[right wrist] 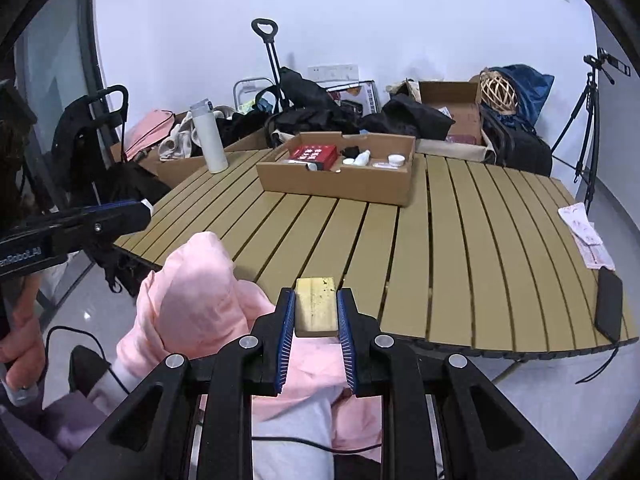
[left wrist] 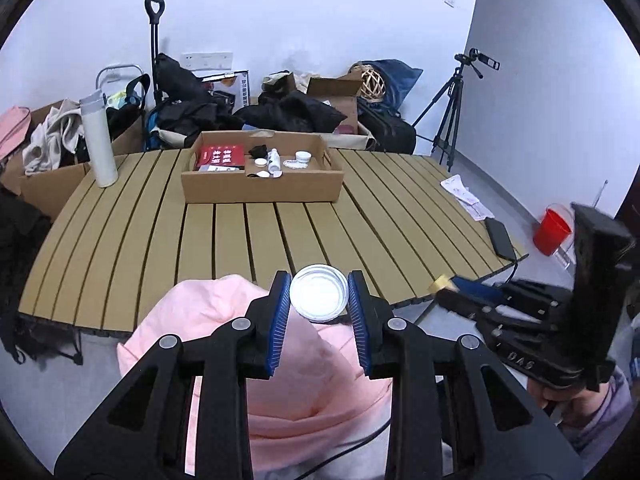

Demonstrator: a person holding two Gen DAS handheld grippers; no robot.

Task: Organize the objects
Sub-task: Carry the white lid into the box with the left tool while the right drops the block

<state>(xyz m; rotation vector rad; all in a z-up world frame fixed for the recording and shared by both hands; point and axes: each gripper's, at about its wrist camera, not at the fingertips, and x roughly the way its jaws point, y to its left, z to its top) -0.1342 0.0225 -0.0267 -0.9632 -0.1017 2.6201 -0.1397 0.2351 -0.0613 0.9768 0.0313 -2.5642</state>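
My left gripper [left wrist: 319, 294] is shut on a round white lid [left wrist: 319, 298] and holds it above the near edge of the slatted wooden table [left wrist: 200, 248]. My right gripper [right wrist: 316, 308] is shut on a yellowish rectangular block [right wrist: 316, 306] over the table's near edge [right wrist: 440, 280]. An open cardboard box [left wrist: 262, 188] stands at the far middle of the table; it holds a red packet [left wrist: 220, 156], a small white bottle [left wrist: 273, 160], a white jar [left wrist: 303, 157] and other small items. The box also shows in the right wrist view [right wrist: 336, 180].
A tall white flask [left wrist: 98, 140] stands at the table's far left. A black phone [left wrist: 500, 238] and papers [left wrist: 466, 196] lie at the right edge. A pink garment [left wrist: 224, 320] lies below the grippers. Bags, boxes, a tripod [left wrist: 452, 112] and a red bucket [left wrist: 554, 230] surround the table.
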